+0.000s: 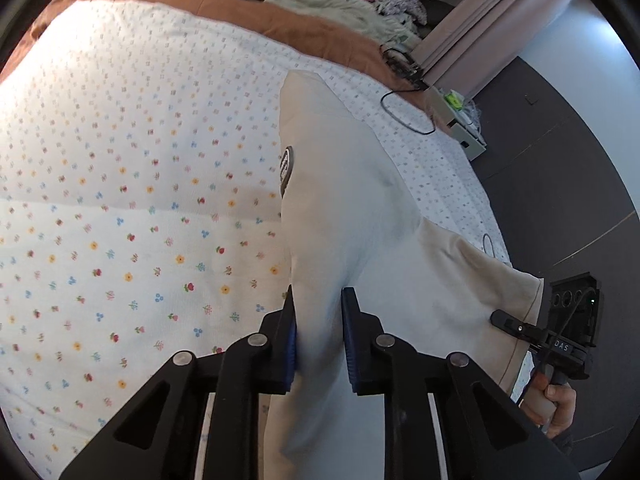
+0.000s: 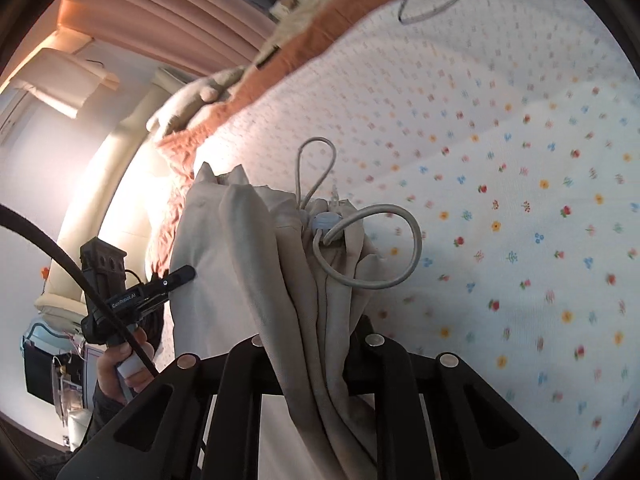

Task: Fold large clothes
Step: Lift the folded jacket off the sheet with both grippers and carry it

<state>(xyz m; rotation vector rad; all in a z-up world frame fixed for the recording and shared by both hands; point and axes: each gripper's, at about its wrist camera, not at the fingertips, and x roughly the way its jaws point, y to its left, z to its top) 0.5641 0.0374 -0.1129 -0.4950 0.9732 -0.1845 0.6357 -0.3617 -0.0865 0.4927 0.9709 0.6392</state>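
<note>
Hanging between the two grippers, the cream garment (image 1: 340, 208) is seen stretched above the flowered bed cover (image 1: 120, 200), with its far end trailing away from the cameras toward the brown blanket (image 1: 248, 12). The left gripper (image 1: 320, 336) is closed down on a bunched fold of the fabric, only a narrow gap being left between its jaws, and the cloth is pinched there. The right gripper (image 2: 316, 344) is closed likewise on a thick gather of the same garment (image 2: 256, 264), where a drawstring (image 2: 372, 248) and its toggle are looped. The long axis of the cloth is judged to run forward from both pairs of jaws, so neither hand is nearer; any fold would be made by carrying the held edge forward over the trailing part.
</note>
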